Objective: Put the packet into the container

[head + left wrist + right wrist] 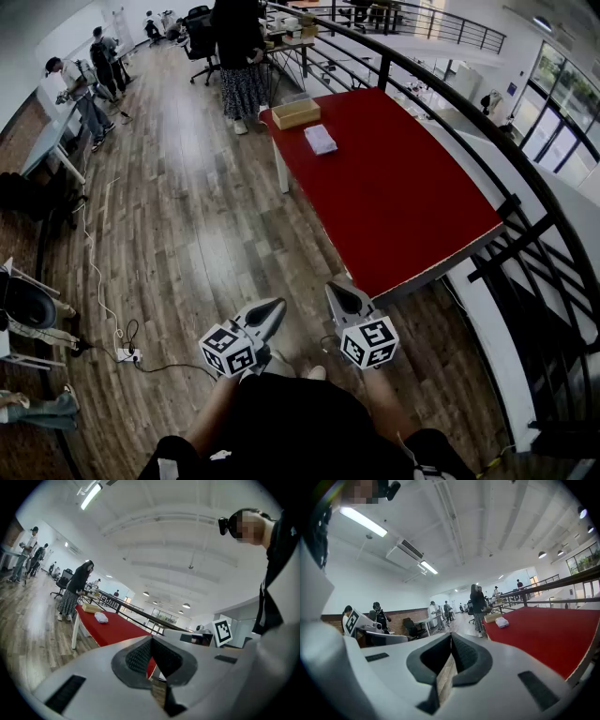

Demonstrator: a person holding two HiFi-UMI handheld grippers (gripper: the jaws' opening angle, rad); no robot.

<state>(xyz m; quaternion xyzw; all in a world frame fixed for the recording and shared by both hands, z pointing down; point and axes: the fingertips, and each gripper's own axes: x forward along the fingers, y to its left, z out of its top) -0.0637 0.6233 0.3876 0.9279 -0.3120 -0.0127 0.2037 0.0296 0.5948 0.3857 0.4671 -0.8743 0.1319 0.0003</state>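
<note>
Closest to the camera, at the bottom of the head view, both forearms point(211, 417) are tucked in low against the body, elbows bent, each hand carrying its tool just above the wood floor point(187, 234).

The left gripper point(274, 309) sits bottom center-left and angles up and to the right. The right gripper point(337, 292) is just beside it and angles up and a bit left, so the two tips lean toward each other without touching. Both point roughly at the near corner of the red table point(394, 197), and neither one is over it.

In the left gripper view the left gripper point(151, 641) is clenched, pads meeting at the tip with nothing caught in between. The right gripper point(451, 639) looks the same in its own view: pinched closed and empty, only floor showing through the slot below the tip.

Further out, the table runs from center-right up toward the top of the frame, with a black railing point(487, 169) curving along its right side.

The packet point(320, 139) lies flat on the far part of the table, well apart from both tools. Just past it, at the far-left corner, is the container point(296, 113), close to the packet but not touching it.

Behind that corner a person point(239, 56) in a long skirt stands at the top of the frame.
</note>
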